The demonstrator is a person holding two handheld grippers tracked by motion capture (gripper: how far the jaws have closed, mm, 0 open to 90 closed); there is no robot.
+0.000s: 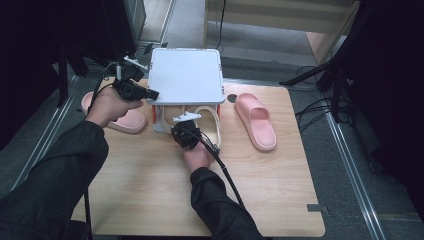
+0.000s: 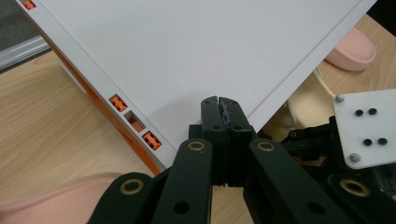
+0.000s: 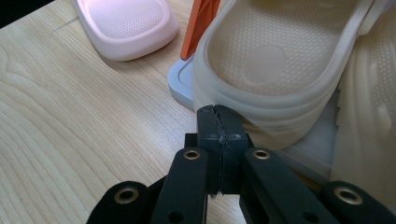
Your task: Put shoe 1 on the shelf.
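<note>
The wood table (image 1: pixel 260 190) is pale w/ wavy grain lines. Near the front, the right hand (image 1: pixel 196 156) reaches fwd from a dark sleeve, holding the right gripper (image 3: pixel 218 122). Its black jaws are pressed together w/ nothing between, tips just at the heel rim of a cream slipper (image 3: pixel 280 70). That slipper looks soft & rubbery, w/ tiny bumps inside & a thick round edge. It sits on the low shelf of a small white rack (image 1: pixel 186 75) w/ orange legs. The rack top is flat, smooth & square. The left hand (image 1: pixel 107 106) is up at the rack's left corner, & the left gripper (image 2: pixel 222 111) has jaws pressed together too, tips at the top's edge. A pink slipper (image 1: pixel 125 119) lies left of the rack, under that hand. Another pink slipper (image 1: pixel 256 121) lies right, a bit apart.
</note>
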